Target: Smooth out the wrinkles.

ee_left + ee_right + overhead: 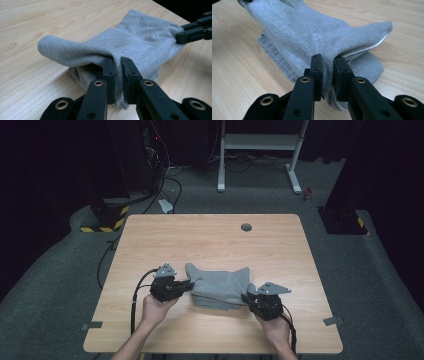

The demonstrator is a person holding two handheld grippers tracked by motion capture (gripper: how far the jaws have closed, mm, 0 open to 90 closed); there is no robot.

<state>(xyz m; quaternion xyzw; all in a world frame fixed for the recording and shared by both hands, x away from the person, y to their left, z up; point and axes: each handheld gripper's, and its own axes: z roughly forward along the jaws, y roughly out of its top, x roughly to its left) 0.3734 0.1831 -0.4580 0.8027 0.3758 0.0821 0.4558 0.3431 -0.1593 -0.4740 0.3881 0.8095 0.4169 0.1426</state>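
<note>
Your left gripper (118, 75) and right gripper (329, 72) each clench the grey garment (220, 285) stretched between their jaws; folding looks partly done.

— What has the left gripper (118, 80) got?
— Its jaws are pinched on a fold of the grey garment (117, 47), which lies bunched on the wooden worktop (30, 75).
— And farther off?
— The right gripper (193, 31) meets the cloth's far edge.
</note>
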